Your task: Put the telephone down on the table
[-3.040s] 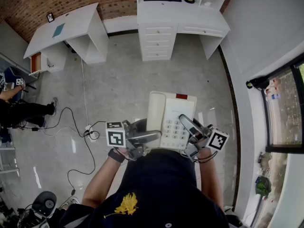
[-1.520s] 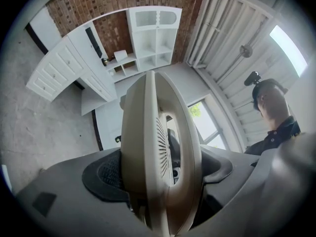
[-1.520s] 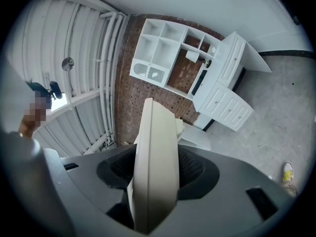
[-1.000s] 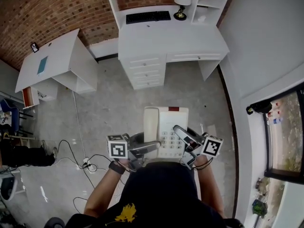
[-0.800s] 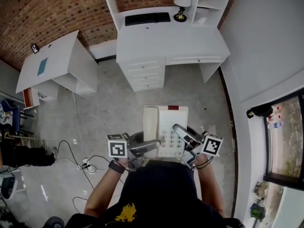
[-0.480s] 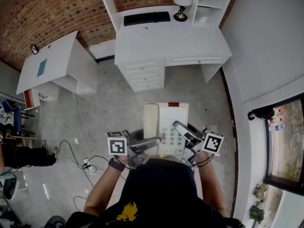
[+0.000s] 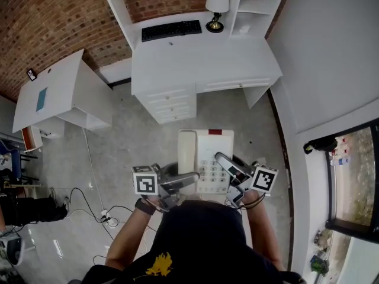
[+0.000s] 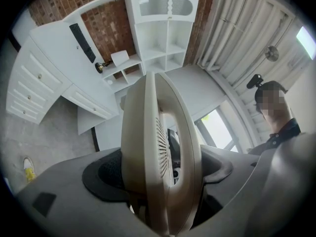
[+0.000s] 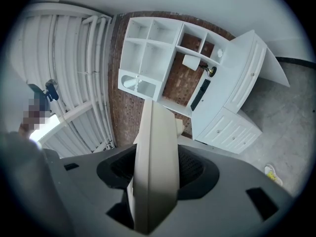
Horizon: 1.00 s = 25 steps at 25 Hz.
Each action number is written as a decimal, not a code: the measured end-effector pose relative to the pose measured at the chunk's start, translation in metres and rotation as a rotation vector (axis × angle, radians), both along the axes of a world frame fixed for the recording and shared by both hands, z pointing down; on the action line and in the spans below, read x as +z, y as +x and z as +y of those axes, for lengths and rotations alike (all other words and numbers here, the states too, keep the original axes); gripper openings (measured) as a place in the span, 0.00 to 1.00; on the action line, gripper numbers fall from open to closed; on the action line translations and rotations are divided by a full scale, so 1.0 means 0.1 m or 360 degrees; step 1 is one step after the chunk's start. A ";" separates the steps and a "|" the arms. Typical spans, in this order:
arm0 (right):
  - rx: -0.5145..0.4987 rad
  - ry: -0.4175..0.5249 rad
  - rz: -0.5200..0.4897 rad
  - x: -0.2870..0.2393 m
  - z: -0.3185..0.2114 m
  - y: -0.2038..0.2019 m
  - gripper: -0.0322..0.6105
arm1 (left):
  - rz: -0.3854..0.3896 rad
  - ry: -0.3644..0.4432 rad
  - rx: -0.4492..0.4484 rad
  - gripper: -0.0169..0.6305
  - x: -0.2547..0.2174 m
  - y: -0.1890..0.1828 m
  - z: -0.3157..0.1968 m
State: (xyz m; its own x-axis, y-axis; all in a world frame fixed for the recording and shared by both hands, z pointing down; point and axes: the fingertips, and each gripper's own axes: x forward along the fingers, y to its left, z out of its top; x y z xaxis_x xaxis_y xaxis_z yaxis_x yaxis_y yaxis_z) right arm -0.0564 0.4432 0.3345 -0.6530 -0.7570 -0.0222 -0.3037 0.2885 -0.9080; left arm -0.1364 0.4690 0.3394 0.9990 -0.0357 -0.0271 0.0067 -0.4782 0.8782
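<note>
A: Where was the telephone (image 7: 207, 165)?
B: Aloft over the floor (image 7: 133, 138), well short of the white surface (image 7: 195, 55); left claw (image 7: 188, 181) and right claw (image 7: 230, 169) each clamped an edge; if either slackened, it could tip and fall.

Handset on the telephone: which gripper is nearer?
Left. The left gripper clamps the telephone on the side where the handset lies; the right gripper clamps the keypad side, farther off.

No writing could be read. The telephone's (image 7: 206, 152) keypad (image 7: 212, 171) digits and the red label (image 7: 214, 132) at its twelve-o'clock edge were too small; the cubes on the left gripper (image 7: 182, 181) and right gripper (image 7: 228, 165) bore only square markers.
</note>
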 end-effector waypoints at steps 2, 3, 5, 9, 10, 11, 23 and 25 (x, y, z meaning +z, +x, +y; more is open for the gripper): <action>0.0014 0.0004 0.0016 -0.02 -0.15 0.06 0.38 | 0.0011 0.0010 0.0012 0.67 -0.02 0.05 -0.16; 0.0020 0.0010 0.0025 -0.02 -0.23 0.10 0.38 | 0.0013 0.0018 0.0018 0.67 -0.02 0.08 -0.25; 0.0024 0.0021 0.0033 -0.02 -0.41 0.18 0.38 | 0.0023 0.0026 0.0021 0.67 -0.03 0.17 -0.42; 0.0048 0.0030 0.0023 -0.10 -0.87 0.27 0.39 | 0.0026 0.0029 0.0037 0.67 -0.09 0.26 -0.88; 0.0059 0.0024 0.0033 -0.11 -0.99 0.28 0.39 | 0.0024 0.0030 0.0043 0.67 -0.11 0.27 -1.01; 0.0065 0.0014 0.0048 -0.12 -1.11 0.30 0.39 | 0.0025 0.0027 0.0048 0.67 -0.12 0.29 -1.13; 0.0077 -0.0052 0.0408 -0.14 -2.41 0.45 0.43 | 0.0125 -0.0055 0.0059 0.67 -0.14 0.44 -2.43; 0.0076 -0.0058 0.0419 -0.13 -2.54 0.45 0.43 | 0.0127 -0.0059 0.0061 0.67 -0.10 0.45 -2.55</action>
State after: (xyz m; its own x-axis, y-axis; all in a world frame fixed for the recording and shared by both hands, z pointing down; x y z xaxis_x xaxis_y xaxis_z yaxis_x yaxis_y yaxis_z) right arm -0.0118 0.1894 0.3213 -0.5960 -0.7844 0.1714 -0.5431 0.2366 -0.8057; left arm -0.0912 0.2137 0.3290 0.9943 0.0001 -0.1062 0.0953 -0.4434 0.8912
